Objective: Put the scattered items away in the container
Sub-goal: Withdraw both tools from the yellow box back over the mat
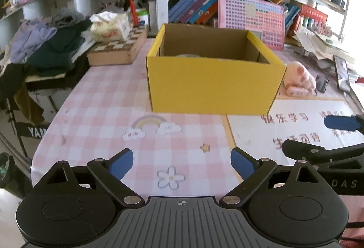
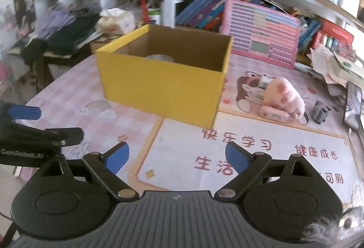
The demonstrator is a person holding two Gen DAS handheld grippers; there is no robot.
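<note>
Two spread grippers before yellow box (image 1: 213, 84)

box (image 2: 163, 86) mid-table, plush toy (image 2: 284, 95) right

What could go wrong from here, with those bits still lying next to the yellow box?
1. The pink plush paw lies against a small pink case; grabbing one may drag the other.
2. The phone sits at the table's right edge, near the small grey item, so a wide sweep by the right gripper could knock it off.
3. The yellow box looks light; a bump could shift it.
</note>
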